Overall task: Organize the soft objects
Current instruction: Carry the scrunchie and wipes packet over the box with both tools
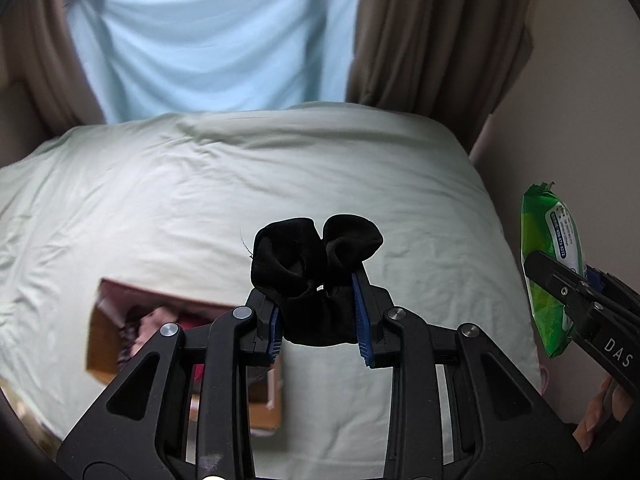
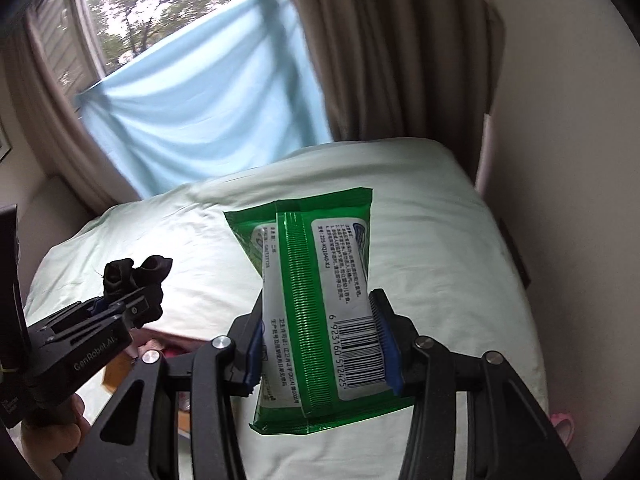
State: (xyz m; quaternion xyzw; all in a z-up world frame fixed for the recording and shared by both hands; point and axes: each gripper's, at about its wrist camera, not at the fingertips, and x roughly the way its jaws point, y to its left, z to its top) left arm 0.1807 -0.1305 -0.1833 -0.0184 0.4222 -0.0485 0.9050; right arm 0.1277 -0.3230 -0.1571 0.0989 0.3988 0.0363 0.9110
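My left gripper (image 1: pixel 320 320) is shut on a bunched black sock (image 1: pixel 312 264) and holds it above the pale green bed (image 1: pixel 160 200). It also shows at the left of the right wrist view (image 2: pixel 120 304), with the sock (image 2: pixel 134 272) sticking up from it. My right gripper (image 2: pixel 320 344) is shut on a green pack of wet wipes (image 2: pixel 320 300) and holds it upright above the bed (image 2: pixel 440 220). The pack also shows at the right edge of the left wrist view (image 1: pixel 548 264). An open cardboard box (image 1: pixel 104 336) with pink and dark items inside lies on the bed below the left gripper.
A light blue cloth (image 1: pixel 208 40) hangs over the window behind the bed, between brown curtains (image 1: pixel 432 40). A wall (image 2: pixel 560 200) runs along the bed's right side. A small pink object (image 2: pixel 562 428) lies at the bed's right edge.
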